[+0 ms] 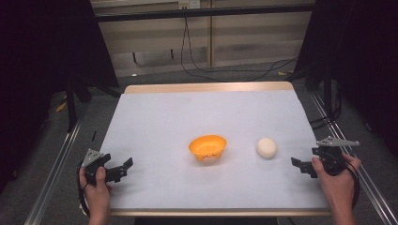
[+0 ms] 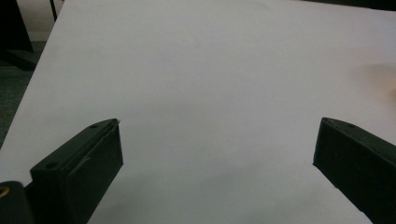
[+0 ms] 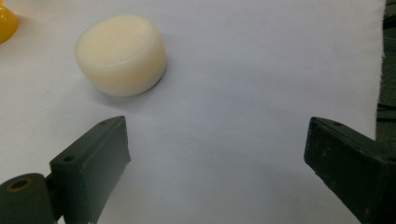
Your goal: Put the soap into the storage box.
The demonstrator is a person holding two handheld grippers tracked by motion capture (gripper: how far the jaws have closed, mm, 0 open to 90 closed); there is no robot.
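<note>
White paper covers the table (image 1: 155,122) in front of me, and on it sit the two things nearest my claws: an orange bowl (image 1: 208,146) near the middle and a cream-coloured round lump (image 1: 266,147) to its right, the two well apart from each other. My right gripper (image 1: 300,165) sits at the right edge of the sheet, pointing inward toward the lump, with a bare strip of paper between its tips and the lump. Looking along that claw, I see the lump (image 3: 120,55) ahead and to the left of my jaws, lying on the paper with its flat, slightly dished face turned toward me, and a sliver of the orange bowl (image 3: 7,23) at the far left edge. My right jaws stand spread with only paper between them; they pinch nothing and touch nothing.

My left gripper (image 1: 123,168) rests at the lower left of the sheet, angled toward the bowl but well short of it. Its jaws are spread wide too, with bare paper between them and a faint orange blur (image 2: 383,81) off at the right edge
</note>
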